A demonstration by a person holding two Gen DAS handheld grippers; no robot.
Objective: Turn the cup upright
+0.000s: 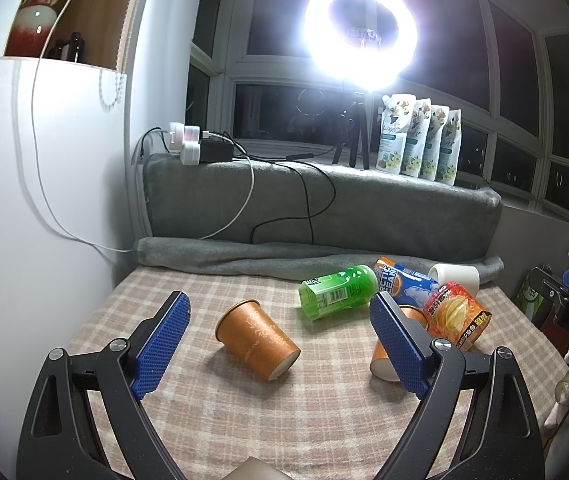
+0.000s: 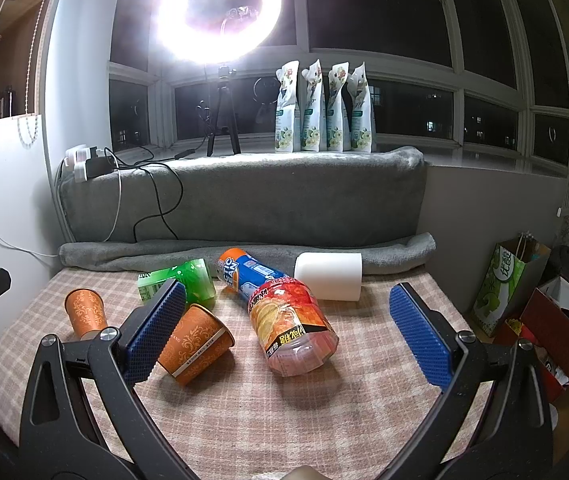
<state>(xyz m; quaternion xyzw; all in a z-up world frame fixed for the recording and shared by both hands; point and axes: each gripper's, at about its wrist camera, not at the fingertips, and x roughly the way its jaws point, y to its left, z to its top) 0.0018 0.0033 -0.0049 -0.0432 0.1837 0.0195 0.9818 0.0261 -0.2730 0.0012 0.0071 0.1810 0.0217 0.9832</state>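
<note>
Cups on their sides, two orange paper ones, on the checked cloth (image 1: 244, 420) of the tabletop. Nearer orange cup (image 1: 256, 338) lies between the fingers of the left gripper (image 1: 280, 344), mouth away, base toward the camera, not yet touched. Second orange cup (image 2: 196, 346) lies just behind the left pad of the right gripper (image 2: 288, 332), beside a red jar (image 2: 292, 326); a white cup (image 2: 328, 276) lies further back. Both grippers spread wide, holding nothing. Judgement: thin paper, very light, crushes easily, rolls freely. Best taken across the mid-wall with gentle closure, then pivoted onto its base.
</note>
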